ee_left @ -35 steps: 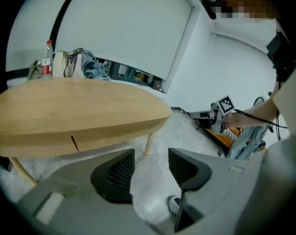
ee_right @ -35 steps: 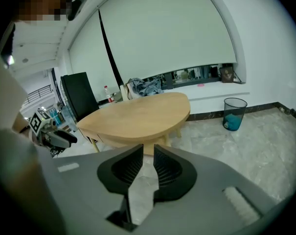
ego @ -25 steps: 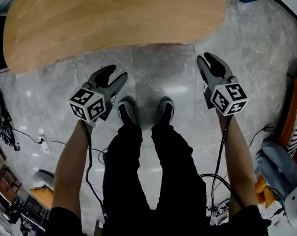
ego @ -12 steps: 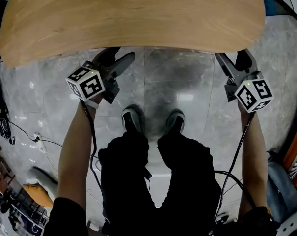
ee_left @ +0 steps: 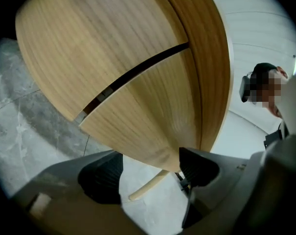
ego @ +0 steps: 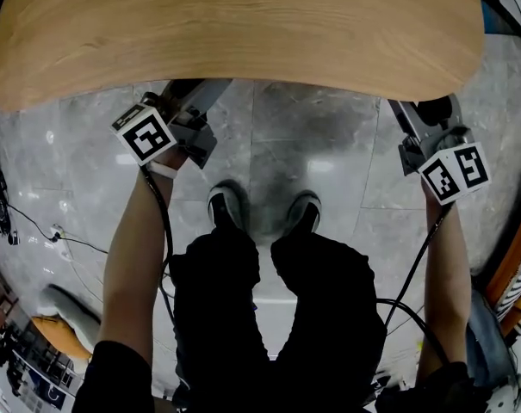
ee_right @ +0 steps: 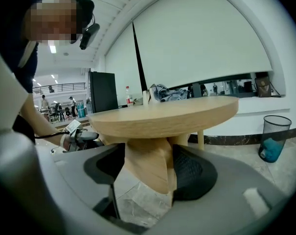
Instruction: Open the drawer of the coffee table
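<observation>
**A:** Just spread wide, then, on the left gripper (ego: 195,93) at ten o'clock and the right gripper (ego: 428,114) at two?

**B:** Yes. Opened a moment ago, clamped on nothing. Also brought forward from near the shoes (ego: 228,206) to tuck under the table top (ego: 243,24) at twelve.

**A:** Anything between either pair of jaws?

**B:** Only the coffee table's wooden body (ee_right: 150,155), framed but not pinched.

**A:** Found the drawer (ee_left: 138,116)?

**B:** Probably below the dark seam (ee_left: 133,77), around eleven o'clock in the left gripper view. Looks shut, so not yet pulled.
</observation>
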Available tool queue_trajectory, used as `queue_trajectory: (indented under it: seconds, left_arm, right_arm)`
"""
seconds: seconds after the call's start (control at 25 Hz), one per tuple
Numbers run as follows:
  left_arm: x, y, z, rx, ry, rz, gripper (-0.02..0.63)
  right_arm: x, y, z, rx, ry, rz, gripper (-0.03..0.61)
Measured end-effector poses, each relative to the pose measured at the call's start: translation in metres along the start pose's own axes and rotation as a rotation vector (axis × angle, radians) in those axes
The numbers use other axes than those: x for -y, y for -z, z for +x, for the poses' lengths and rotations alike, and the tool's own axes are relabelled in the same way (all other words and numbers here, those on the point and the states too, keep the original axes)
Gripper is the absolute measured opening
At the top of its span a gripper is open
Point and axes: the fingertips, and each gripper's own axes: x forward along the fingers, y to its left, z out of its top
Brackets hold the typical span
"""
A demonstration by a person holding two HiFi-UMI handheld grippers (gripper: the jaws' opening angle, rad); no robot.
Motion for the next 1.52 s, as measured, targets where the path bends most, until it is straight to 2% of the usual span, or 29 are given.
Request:
queue_trajectory:
  seconds: [0.28, 0.4, 0.52, 0.64, 0.8, 0.92, 1.0, 1.08, 1.16, 1.24, 1.32, 1.4, 1.52]
  left_arm:
    - [-0.005, -0.008, 0.003, -0.007, 0.026, -0.009, 0.390]
    - [-0.004, -0.009, -0.002, 0.023, 0.036, -0.024, 0.390]
    - [-0.001, -0.006, -0.004, 0.039, 0.036, -0.003, 0.389]
    - [-0.001, -0.001, -0.006, 0.018, 0.031, 0.016, 0.388]
    - [0.006, 0.009, -0.013, -0.017, 0.016, 0.002, 0.388]
    - [0.016, 0.029, -0.034, -0.087, -0.016, 0.008, 0.388]
    - [0.016, 0.051, -0.048, -0.203, -0.065, 0.075, 0.375]
    - [0.009, 0.070, -0.067, -0.369, -0.163, 0.218, 0.373]
    - [0.002, 0.066, -0.090, -0.483, -0.309, 0.392, 0.373]
    - [0.007, 0.037, -0.110, -0.487, -0.453, 0.552, 0.373]
    - [0.020, 0.003, -0.119, -0.445, -0.538, 0.655, 0.373]
    - [0.030, -0.017, -0.114, -0.436, -0.547, 0.699, 0.373]
    - [0.034, -0.022, -0.099, -0.466, -0.525, 0.695, 0.373]
  right_arm:
    - [0.002, -0.001, -0.001, 0.042, -0.010, 0.039, 0.304]
    - [-0.002, 0.001, -0.001, 0.025, -0.036, 0.043, 0.286]
    - [-0.003, 0.001, -0.006, 0.025, -0.048, 0.043, 0.278]
    - [-0.005, 0.003, -0.010, 0.031, -0.044, 0.048, 0.279]
    - [-0.013, 0.006, -0.020, 0.015, -0.044, 0.056, 0.281]
    - [-0.033, 0.017, -0.039, -0.020, -0.050, 0.061, 0.282]
    - [-0.043, 0.025, -0.044, -0.048, -0.047, 0.069, 0.282]
    - [-0.047, 0.028, -0.041, -0.073, -0.029, 0.083, 0.302]
    - [-0.046, 0.028, -0.038, -0.095, -0.004, 0.098, 0.316]
    - [-0.043, 0.027, -0.039, -0.128, 0.015, 0.097, 0.320]
    - [-0.041, 0.026, -0.042, -0.175, 0.036, 0.054, 0.318]
    - [-0.039, 0.025, -0.044, -0.223, 0.073, -0.020, 0.317]
    - [-0.039, 0.026, -0.044, -0.274, 0.116, -0.057, 0.313]
